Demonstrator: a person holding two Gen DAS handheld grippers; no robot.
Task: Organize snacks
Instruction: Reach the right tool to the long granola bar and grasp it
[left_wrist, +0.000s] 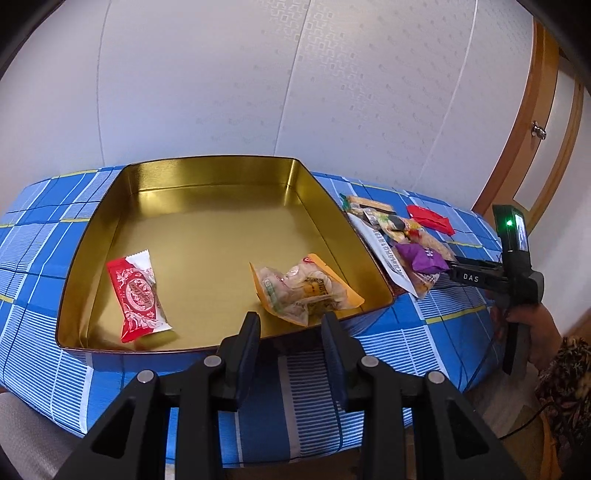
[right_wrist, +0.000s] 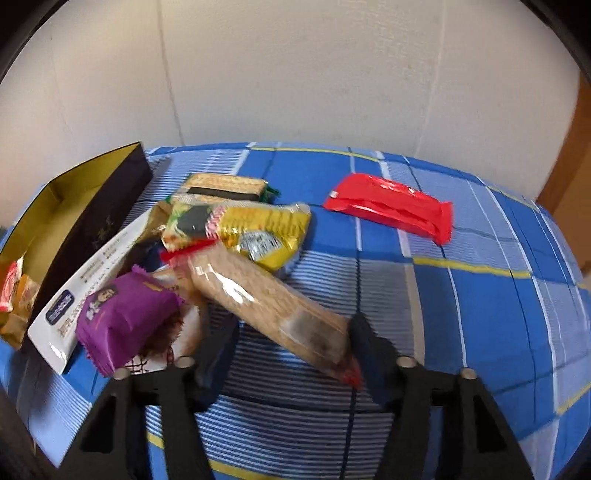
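The long clear packet of tan crackers with red ends (right_wrist: 269, 314) lies on the blue checked cloth over the worktop (right_wrist: 461, 295). It is at the near edge of the snack pile, just right of the gold metal tin with dark sides (right_wrist: 74, 229). Its long side runs on a slant, from far left down to near right.

The right gripper (right_wrist: 284, 354) is the close one. Its near red end sits between the two black fingers (right_wrist: 218, 350). The right finger looks to be touching the packet. The left finger shows a gap. The picture is blurry here, so I cannot tell if the packet is held yet. The fingers stand about half wide.

The packet slants across the gap, not straight across, so a pinch may catch only its tip.

The left gripper (left_wrist: 291, 332) hangs by the near wall of the tin. Its fingers are partly apart with nothing between them. It is well apart from the crackers.
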